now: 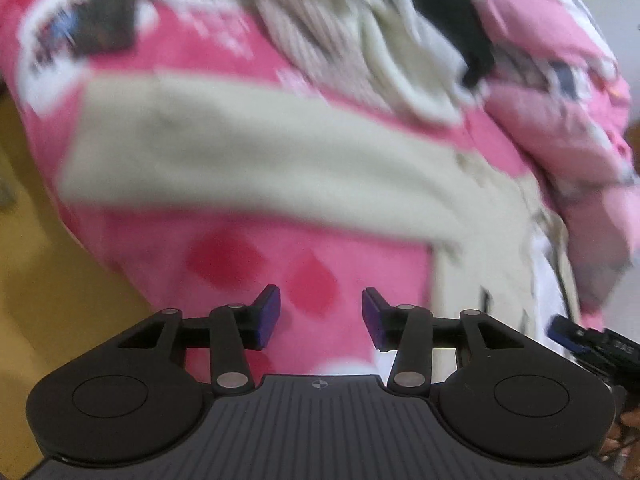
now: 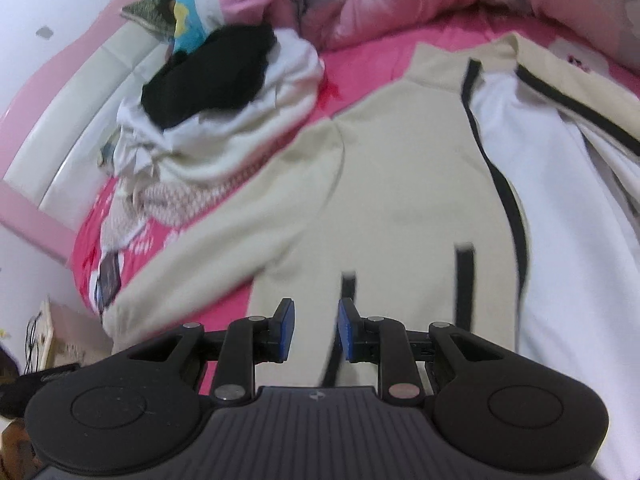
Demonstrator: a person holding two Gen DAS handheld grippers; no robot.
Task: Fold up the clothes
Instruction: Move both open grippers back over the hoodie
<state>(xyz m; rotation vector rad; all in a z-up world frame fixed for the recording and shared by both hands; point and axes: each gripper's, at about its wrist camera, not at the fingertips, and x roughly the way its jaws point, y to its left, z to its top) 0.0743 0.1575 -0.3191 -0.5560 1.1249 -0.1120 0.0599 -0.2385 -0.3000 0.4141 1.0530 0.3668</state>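
Right, a cream jacket (image 2: 400,184) was seen spread flat on the pink bedsheet (image 2: 372,60), front side up, w/ its zip opened so the white lining (image 2: 560,200) was shown on the right of the right wrist view. One sleeve (image 1: 248,156) was stretched out sideways across the sheet; in the left wrist view it was caught as a blurred cream band, well ahead of the fingertips. Black trim was noted along the zip edge and at two short pocket strips.

The left gripper (image 1: 321,314) was held above bare pink sheet, its jaws parted wide, nothing between them. No cloth was touched by its purple pads.

The right gripper (image 2: 316,330) was positioned over the jacket's lower front, jaws only narrowly apart, no fabric pinched between the blue pads; a black pocket strip (image 2: 347,288) was seen just beyond the gap.

A heap of other clothes (image 2: 224,120), white and knit pieces w/ a black item (image 2: 212,76) on top, was piled near the headboard (image 2: 80,120), just beside the jacket's shoulder. A crumpled pink quilt (image 2: 380,4) was bunched along the far side.
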